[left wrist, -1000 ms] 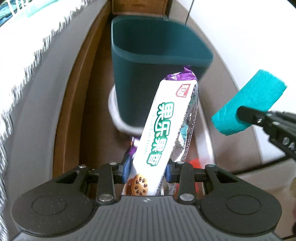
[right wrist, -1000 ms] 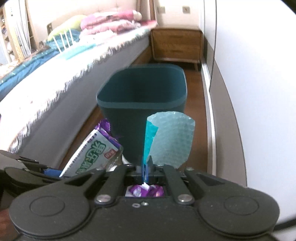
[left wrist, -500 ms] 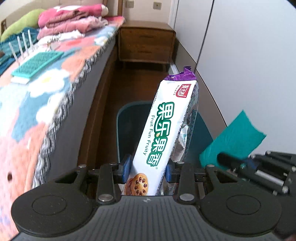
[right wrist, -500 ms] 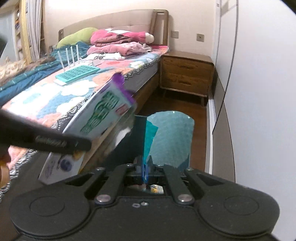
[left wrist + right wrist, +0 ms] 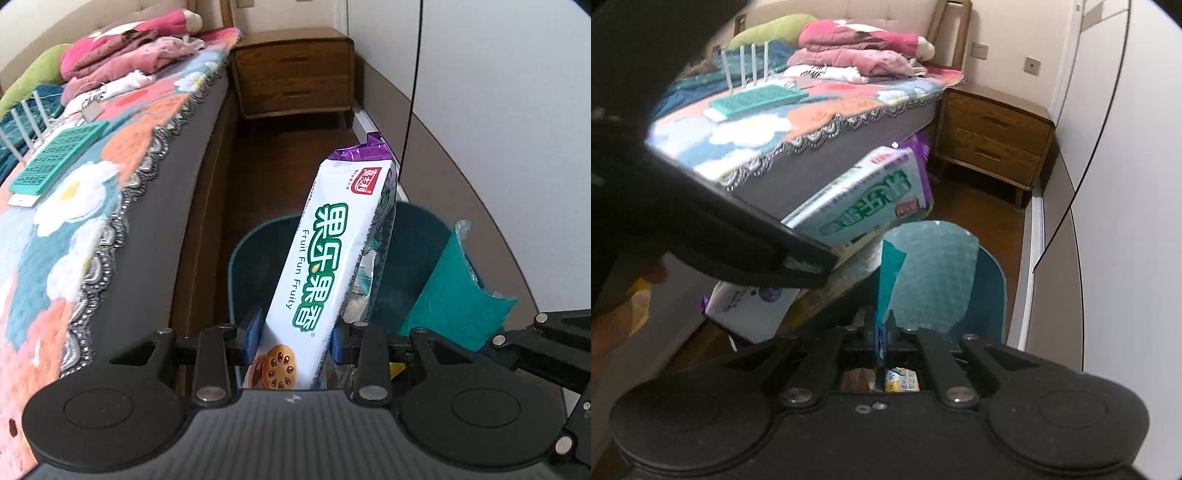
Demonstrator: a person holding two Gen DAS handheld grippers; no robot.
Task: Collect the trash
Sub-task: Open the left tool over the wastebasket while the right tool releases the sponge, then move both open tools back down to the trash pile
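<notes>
**Both grippers loaded, poised over the bin**

Left gripper: clamped on the lower end of a white biscuit packet, blue pads pressing its 2 sides, purple-sealed top sticking up and forward. Gripped low, probably so the long packet hangs clear and drops end-first once released. Right gripper: fully pinched on the edge of a teal bubble mailer, thin enough to need the jaws shut tight. Seen from the left wrist view, mailer just beside the packet, to its right.

Directly beneath both: dark teal trash bin, mouth open, standing on the wooden floor between bed and wall. Some trash already visible inside. Both pieces held above the opening, so release looks like the next step. Wooden nightstand further back.
</notes>
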